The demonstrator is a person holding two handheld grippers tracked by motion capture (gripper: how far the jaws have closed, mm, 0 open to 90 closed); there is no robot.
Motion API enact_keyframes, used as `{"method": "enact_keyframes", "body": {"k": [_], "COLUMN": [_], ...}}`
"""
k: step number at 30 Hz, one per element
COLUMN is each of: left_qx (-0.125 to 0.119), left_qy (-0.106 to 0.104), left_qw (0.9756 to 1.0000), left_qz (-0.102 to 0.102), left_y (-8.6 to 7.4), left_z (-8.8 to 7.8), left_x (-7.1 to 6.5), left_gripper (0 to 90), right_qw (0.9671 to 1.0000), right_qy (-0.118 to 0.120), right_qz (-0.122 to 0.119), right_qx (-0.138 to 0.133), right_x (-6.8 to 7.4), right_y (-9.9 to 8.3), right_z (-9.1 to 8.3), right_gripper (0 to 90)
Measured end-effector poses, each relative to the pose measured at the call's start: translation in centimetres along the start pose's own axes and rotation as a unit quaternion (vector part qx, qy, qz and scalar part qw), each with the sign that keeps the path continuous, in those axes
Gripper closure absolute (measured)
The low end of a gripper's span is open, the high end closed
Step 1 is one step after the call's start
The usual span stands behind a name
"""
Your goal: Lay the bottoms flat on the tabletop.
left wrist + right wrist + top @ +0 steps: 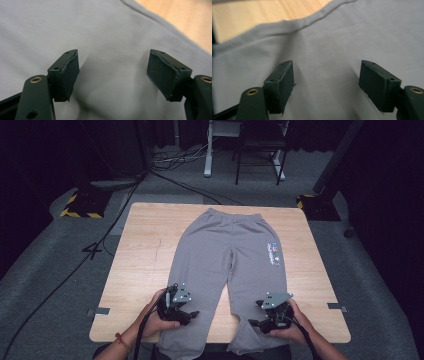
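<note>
Where the high view looks down, one pair of grey trousers [227,265] lies flat at centre frame on the bench [145,250], cuffs overhanging the lower edge, bare wood either side. Left gripper [192,314] and right gripper [252,322], two in all, hover at the leg ends. In each gripper view, fingers [68,72] [283,82] stand spread over cloth, pinching nothing.

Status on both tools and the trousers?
Left tool open, right tool open, each over a leg. Grey trousers flat on table, ungripped. Nothing in the way.

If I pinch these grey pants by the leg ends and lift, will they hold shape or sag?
The pants will probably sag: they lie flat and limp, leg ends drooping over the table edge. The soft knit likely bunches between open jaws of the left gripper and right gripper. Probably light and not slippery.
</note>
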State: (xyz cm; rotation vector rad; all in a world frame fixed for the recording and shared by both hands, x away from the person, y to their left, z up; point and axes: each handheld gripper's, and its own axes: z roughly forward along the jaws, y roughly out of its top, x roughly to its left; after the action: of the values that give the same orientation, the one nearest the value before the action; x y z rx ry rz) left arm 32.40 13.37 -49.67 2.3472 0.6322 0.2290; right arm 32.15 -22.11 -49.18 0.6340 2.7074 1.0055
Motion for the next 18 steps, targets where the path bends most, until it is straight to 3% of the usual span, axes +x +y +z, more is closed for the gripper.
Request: {"method": "enact_keyframes", "body": {"k": [3, 7, 10, 12, 14, 18], "left_qx": [-0.014, -0.009, -0.006, -0.019, -0.034, -0.046], "left_qy": [-0.006, -0.018, -0.009, -0.024, -0.020, 0.031], "left_qw": [0.9999, 0.9997, 0.9994, 0.9987, 0.9984, 0.9978], "left_qz": [0.002, 0.017, 0.034, 0.040, 0.040, 0.034], "left_y": [-0.7, -1.1, -0.9, -0.4, 0.2, 1.3], "left_z": [-0.2, -0.7, -1.2, -1.9, -2.7, -4.7], "left_x": [-1.3, -2.8, -3.8, -3.8, -3.3, -1.1], "left_gripper": [25.6, 25.9, 25.8, 22.6, 21.0, 20.2], "right_qw": [1.0000, 0.9999, 0.9997, 1.0000, 0.9995, 0.9950], "right_qy": [0.003, 0.013, 0.020, 0.002, -0.021, -0.082], "right_qz": [0.005, 0.001, -0.008, -0.009, 0.000, 0.017], "right_qx": [0.001, 0.005, 0.010, -0.004, -0.023, -0.054], "right_x": [0.5, 1.5, 1.6, 1.0, -0.1, -2.8], "right_y": [-0.6, -1.5, -1.6, -1.4, -0.9, -0.6], "right_z": [-0.5, -1.3, -1.9, -2.6, -3.6, -6.2], "right_gripper": [26.6, 26.0, 27.2, 27.5, 27.2, 27.3]}}
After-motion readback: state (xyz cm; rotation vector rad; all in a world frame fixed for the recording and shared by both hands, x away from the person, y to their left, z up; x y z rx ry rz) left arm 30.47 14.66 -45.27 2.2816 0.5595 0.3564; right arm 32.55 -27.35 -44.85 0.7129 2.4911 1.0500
